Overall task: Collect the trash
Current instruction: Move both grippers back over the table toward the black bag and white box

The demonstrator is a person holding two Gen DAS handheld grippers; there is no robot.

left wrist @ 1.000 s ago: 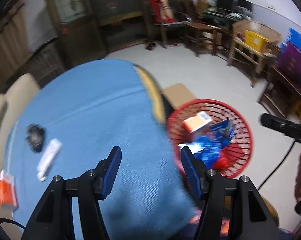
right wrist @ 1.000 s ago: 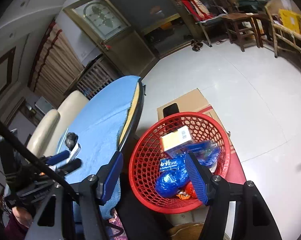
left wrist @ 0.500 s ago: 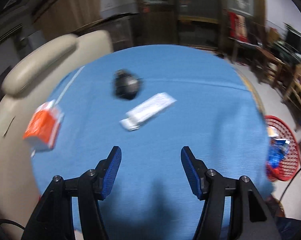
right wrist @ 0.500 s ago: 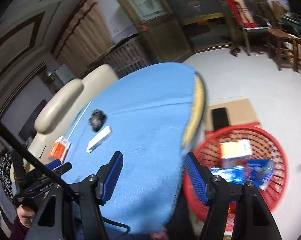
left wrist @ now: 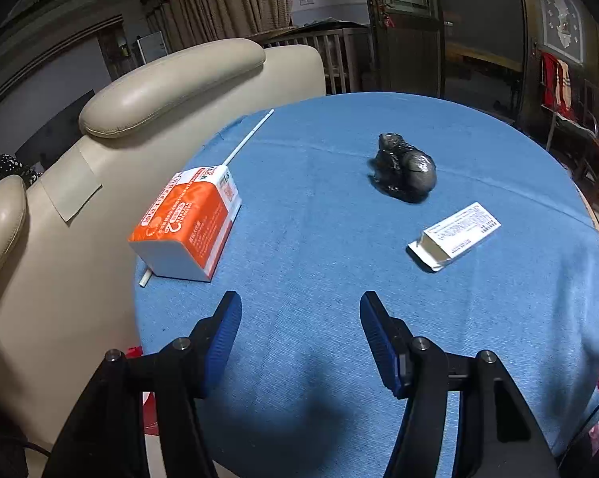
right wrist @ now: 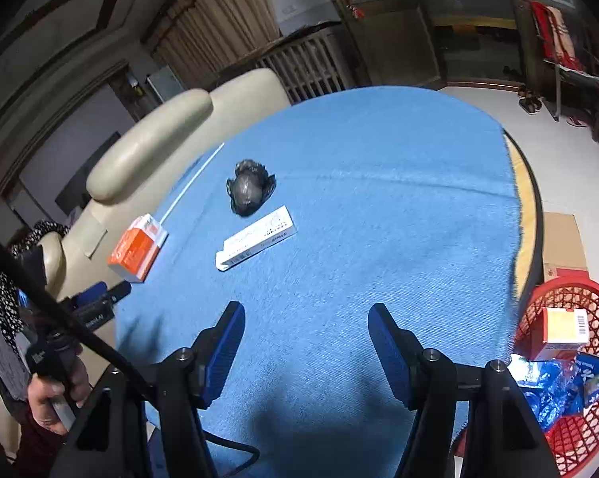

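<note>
On your blue tablecloth (left wrist: pixel 379 279) lie four pieces of trash: one orange carton (left wrist: pixel 186 225), one white straw (left wrist: pixel 247 137) running under it, one crumpled black bag (left wrist: pixel 404 171), one flat white box (left wrist: pixel 454 235). Your left gripper (left wrist: pixel 299 334) and right gripper (right wrist: pixel 305 342) hover with fingers spread, holding nothing (one red basket (right wrist: pixel 570 366) sits at the table's right, already holding one box and blue wrappers).

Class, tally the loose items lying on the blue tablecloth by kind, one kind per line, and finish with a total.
Cartons: 2, an orange and white carton and a flat white box
Crumpled black bags: 1
White straws: 1
Total: 4
</note>
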